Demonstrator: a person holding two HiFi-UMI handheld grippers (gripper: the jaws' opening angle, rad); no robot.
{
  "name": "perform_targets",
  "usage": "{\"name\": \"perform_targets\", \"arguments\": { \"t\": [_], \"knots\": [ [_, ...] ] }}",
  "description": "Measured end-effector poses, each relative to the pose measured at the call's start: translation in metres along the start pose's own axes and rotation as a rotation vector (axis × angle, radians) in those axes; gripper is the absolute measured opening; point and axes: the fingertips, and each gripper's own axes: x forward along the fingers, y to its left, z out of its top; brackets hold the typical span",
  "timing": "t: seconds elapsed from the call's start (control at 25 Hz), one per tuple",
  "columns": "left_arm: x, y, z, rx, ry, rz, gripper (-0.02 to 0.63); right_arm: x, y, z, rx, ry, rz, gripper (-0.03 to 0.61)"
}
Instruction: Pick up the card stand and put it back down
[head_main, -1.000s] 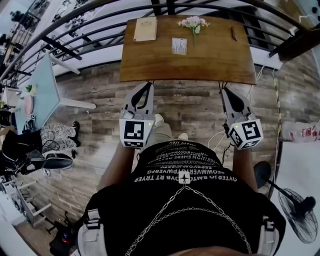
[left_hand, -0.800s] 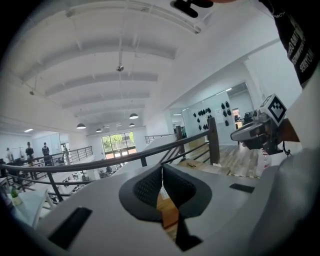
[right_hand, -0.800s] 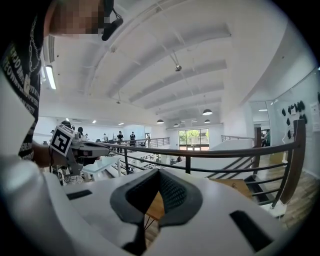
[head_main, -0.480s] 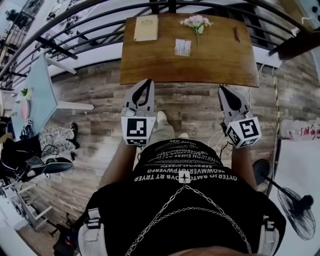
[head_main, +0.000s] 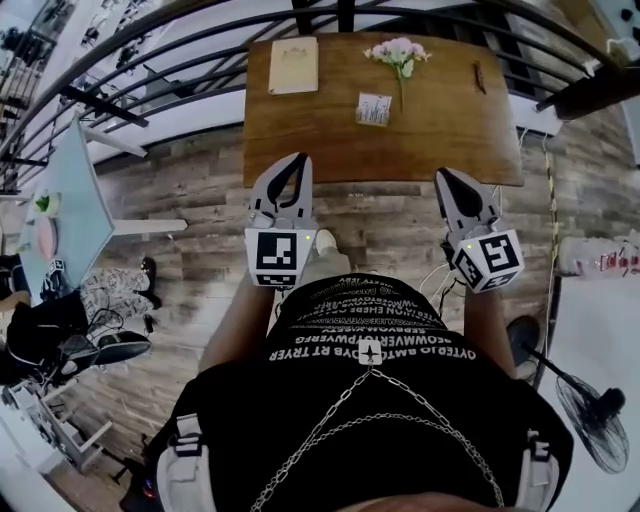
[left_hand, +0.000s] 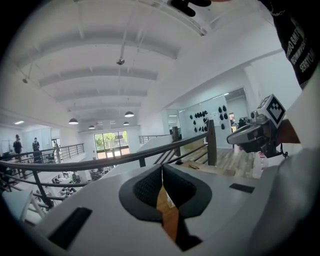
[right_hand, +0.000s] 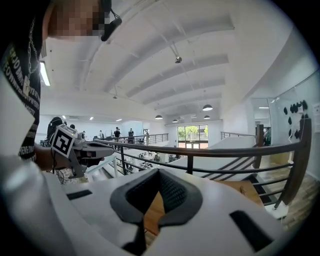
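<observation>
The card stand (head_main: 374, 108), a small white upright card, sits mid-table on the brown wooden table (head_main: 450, 130) in the head view. Both grippers hover at the table's near edge, well short of the stand. My left gripper (head_main: 298, 160) is shut with nothing held, its tips just over the edge, left of the stand. My right gripper (head_main: 441, 174) is shut and empty too, right of the stand. In the left gripper view the jaws (left_hand: 161, 169) meet at the tips; a strip of tabletop shows through the gap below. In the right gripper view the gripper (right_hand: 159, 172) is likewise shut.
A tan notebook (head_main: 293, 65) lies at the table's far left, a pink flower sprig (head_main: 400, 52) behind the stand, a small dark item (head_main: 479, 77) far right. A black railing (head_main: 150, 60) runs behind. A pale blue table (head_main: 70, 200) stands left, a fan (head_main: 590, 420) lower right.
The table has drawn nearer in the head view. Both grippers have come forward to its near edge, still shut and empty.
</observation>
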Motion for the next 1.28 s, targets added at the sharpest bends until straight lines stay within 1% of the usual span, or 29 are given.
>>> {"name": "perform_targets", "arguments": {
  "t": [0.24,0.64,0.8,1.0,1.16,1.28],
  "knots": [
    [0.022,0.023,0.001,0.004,-0.01,-0.042,0.029,0.029,0.001,0.012,-0.005,0.001,-0.029,0.001],
    [0.053,0.057,0.005,0.009,-0.048,-0.131,0.029,0.062,-0.002,0.025,-0.02,0.008,-0.116,0.0],
    [0.059,0.064,0.003,0.018,-0.053,-0.166,0.029,0.071,0.004,0.03,-0.029,0.007,-0.132,0.001],
    [0.062,0.055,-0.008,0.015,-0.032,-0.207,0.029,0.073,0.006,0.014,-0.034,0.059,-0.144,0.001],
    [0.073,0.043,-0.014,0.017,-0.015,-0.246,0.029,0.076,-0.007,-0.008,-0.027,0.118,-0.158,0.001],
    [0.084,0.043,-0.011,0.016,-0.012,-0.239,0.029,0.083,-0.022,-0.028,-0.013,0.165,-0.153,0.002]
  ]
}}
